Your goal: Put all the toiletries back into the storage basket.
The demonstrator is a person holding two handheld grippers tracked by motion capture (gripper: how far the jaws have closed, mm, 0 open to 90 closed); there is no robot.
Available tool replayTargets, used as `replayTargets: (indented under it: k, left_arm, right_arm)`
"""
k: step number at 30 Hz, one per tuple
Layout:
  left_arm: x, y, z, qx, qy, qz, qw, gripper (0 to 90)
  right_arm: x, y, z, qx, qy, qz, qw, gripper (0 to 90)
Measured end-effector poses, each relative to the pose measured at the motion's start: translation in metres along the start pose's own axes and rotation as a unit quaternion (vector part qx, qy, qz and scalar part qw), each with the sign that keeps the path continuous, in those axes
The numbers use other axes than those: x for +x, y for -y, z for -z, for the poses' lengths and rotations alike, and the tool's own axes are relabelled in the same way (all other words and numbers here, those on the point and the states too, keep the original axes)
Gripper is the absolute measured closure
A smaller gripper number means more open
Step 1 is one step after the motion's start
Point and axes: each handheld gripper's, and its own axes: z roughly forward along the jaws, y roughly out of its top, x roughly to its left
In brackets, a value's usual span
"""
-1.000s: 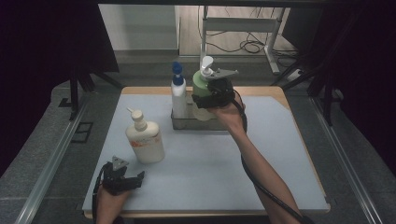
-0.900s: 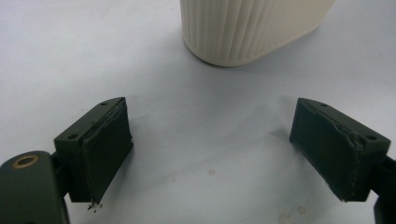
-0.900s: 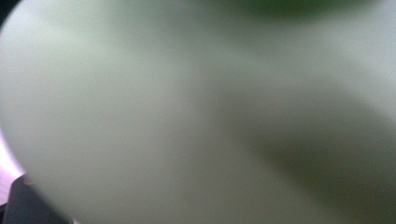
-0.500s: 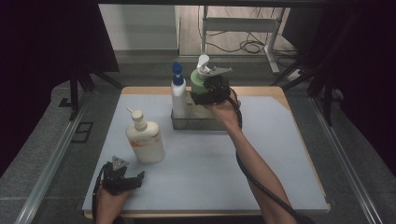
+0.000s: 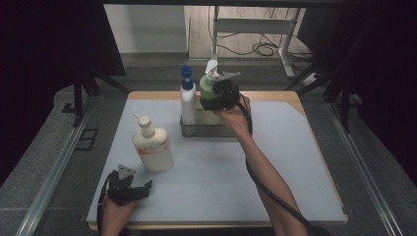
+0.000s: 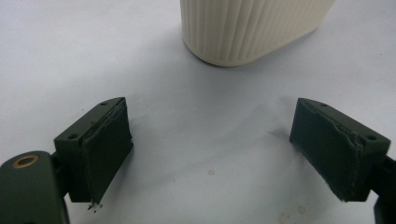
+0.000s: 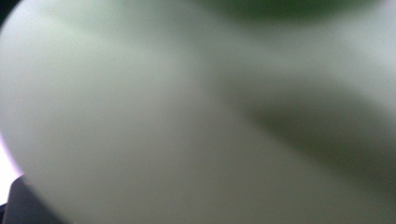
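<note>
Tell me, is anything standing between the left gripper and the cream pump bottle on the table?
Nothing visible does. The left gripper has its jaws wide apart, and between them lies bare table up to the base of the cream pump bottle. The bottle stands a little ahead, untouched.

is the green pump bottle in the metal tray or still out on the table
In the tray. The green pump bottle stands upright inside the metal tray, beside the blue-capped bottle, with the right gripper at it.
</note>
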Motion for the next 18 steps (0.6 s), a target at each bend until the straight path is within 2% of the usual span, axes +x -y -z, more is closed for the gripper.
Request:
replayTargets:
  k: [18]
  left_arm:
    - [0.0,0.0,0.0,0.001,0.0,0.0,1.0,12.1]
  right_arm:
    - [-0.001,0.012,-0.019,0.036,-0.012,-0.007,0.9992,11.9]
